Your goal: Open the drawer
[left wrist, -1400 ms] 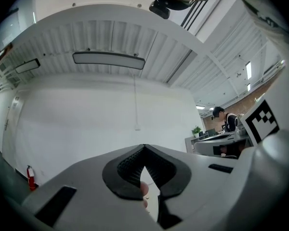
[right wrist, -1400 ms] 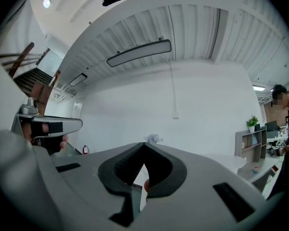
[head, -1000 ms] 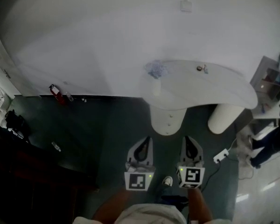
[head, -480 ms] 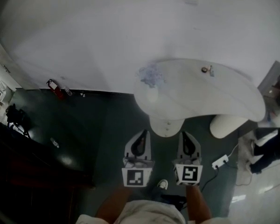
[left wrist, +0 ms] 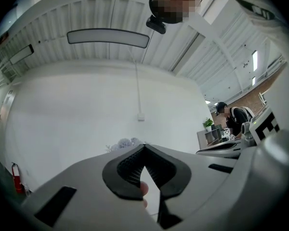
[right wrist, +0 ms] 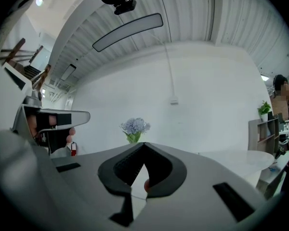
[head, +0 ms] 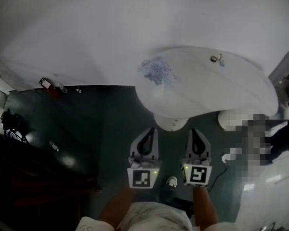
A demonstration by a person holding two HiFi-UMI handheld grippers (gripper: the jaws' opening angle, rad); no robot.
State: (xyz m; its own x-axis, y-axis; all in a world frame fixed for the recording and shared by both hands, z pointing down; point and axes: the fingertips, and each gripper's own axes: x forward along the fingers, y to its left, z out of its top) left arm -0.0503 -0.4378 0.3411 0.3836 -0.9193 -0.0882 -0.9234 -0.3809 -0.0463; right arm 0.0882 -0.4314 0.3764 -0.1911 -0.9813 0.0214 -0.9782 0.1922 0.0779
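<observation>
No drawer can be made out in any view. A white curved table [head: 241, 97] stands against the white wall, on a round pedestal [head: 170, 122] and a second leg [head: 229, 119]. My left gripper [head: 149, 132] and right gripper [head: 195, 133] are held side by side over the dark floor. Both point level at the pedestal and stay short of it. In the left gripper view the left gripper [left wrist: 143, 146] has its jaws meeting at the tip, shut on nothing. The right gripper [right wrist: 143, 144] is likewise shut and holds nothing.
A bunch of pale blue flowers [head: 156, 71] stands on the table's left end, with small objects [head: 216, 58] at the back. A red fire extinguisher [head: 45, 84] sits by the wall at left. Dark furniture [head: 29, 177] fills the near left. A person stands at the right.
The table and its pedestal have come closer to both grippers and the flowers show larger. Both grippers stay shut and side by side.
</observation>
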